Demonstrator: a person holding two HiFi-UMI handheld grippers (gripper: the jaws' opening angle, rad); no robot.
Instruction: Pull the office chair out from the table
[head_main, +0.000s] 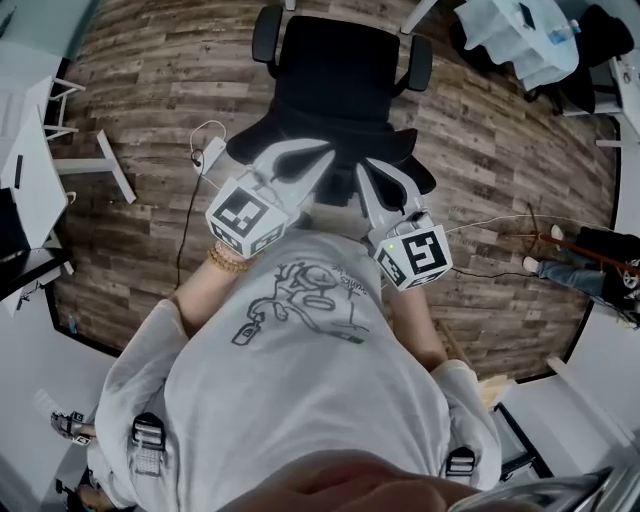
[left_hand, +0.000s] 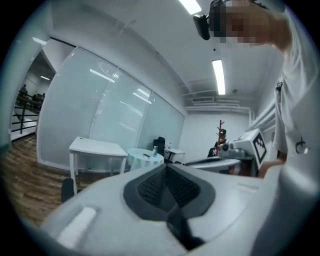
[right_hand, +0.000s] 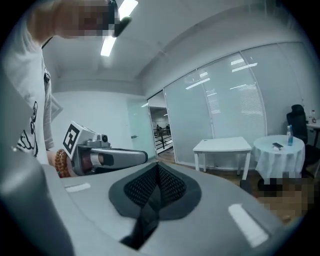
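The black office chair (head_main: 340, 80) stands on the wood floor just in front of me, armrests on both sides and its back toward me. In the head view both grippers are held close to my chest and cross over the chair's near edge. The left gripper (head_main: 322, 157) and the right gripper (head_main: 368, 170) point toward the chair. Neither gripper view shows the chair. The left gripper (left_hand: 166, 170) is shut with its dark pads pressed together and nothing between them. The right gripper (right_hand: 157, 167) is shut the same way, with nothing in it.
A white desk (head_main: 25, 170) stands at the left, and a cable with a white plug (head_main: 205, 150) lies on the floor. A cluttered desk (head_main: 520, 35) is at the top right, a person's legs (head_main: 590, 270) at the right. A white table (left_hand: 97, 147) and a cloth-covered round table (right_hand: 277, 150) stand by the glass wall.
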